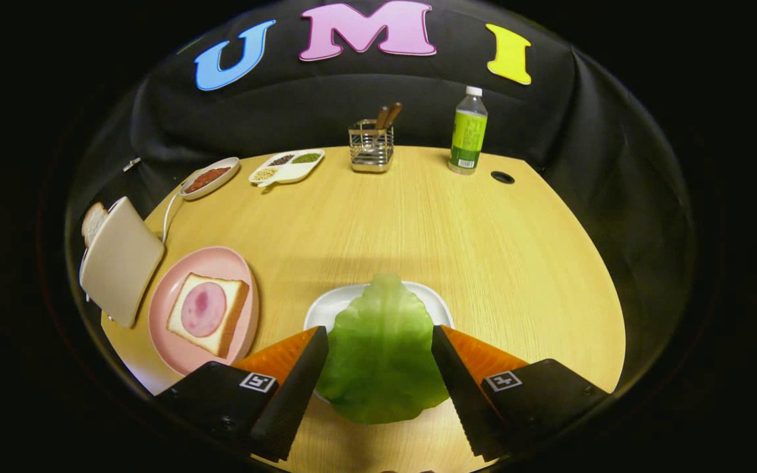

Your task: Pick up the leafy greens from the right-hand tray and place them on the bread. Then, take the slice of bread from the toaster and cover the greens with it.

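The one camera rides on the gripper (378, 368) and looks forward along its two fingers, which stand apart low in the view. It sits above the near edge of the wooden table (418, 217) and tilts downward and ahead, close over the leafy green (382, 348) and white tray (342, 302) by that edge. Its wide lens takes in the whole tabletop to the far edge, where a bottle (468, 131) and utensil holder (371, 146) stand, and the toaster (119, 259) at the left edge.

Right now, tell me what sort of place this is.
Probably a staged kitchen-table set in a booth: a toaster holding bread, a pink plate, a utensil holder. The open hand-held gripper straddles a lettuce leaf.
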Tool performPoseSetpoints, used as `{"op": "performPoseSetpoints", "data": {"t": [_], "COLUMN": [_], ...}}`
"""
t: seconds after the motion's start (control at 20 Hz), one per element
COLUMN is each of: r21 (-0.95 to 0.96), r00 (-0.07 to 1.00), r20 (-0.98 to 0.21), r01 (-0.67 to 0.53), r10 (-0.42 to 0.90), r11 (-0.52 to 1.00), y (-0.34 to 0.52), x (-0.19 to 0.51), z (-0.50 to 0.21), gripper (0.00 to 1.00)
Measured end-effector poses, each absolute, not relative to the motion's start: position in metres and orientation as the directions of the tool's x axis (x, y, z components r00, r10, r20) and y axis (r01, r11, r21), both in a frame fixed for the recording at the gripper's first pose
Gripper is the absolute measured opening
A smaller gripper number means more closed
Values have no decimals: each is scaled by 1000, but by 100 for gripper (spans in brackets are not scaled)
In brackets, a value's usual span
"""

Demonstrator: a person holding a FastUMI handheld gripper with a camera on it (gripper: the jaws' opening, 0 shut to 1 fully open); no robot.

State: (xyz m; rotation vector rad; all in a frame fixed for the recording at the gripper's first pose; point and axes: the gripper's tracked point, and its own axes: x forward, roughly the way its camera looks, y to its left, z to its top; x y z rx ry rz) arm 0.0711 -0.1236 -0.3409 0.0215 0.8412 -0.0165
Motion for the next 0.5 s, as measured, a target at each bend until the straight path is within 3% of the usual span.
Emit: {"op": "performPoseSetpoints", "data": {"t": [0.3, 0.5], "r21": [8, -12], "r00": [601, 617], "r20": [-799, -787], "r01": [13, -25], "r10": [-1, 6], "r11": [1000, 1000], "y": [-133, -130], "x": [58, 59], "z": [-367, -367], "gripper": [97, 90]}}
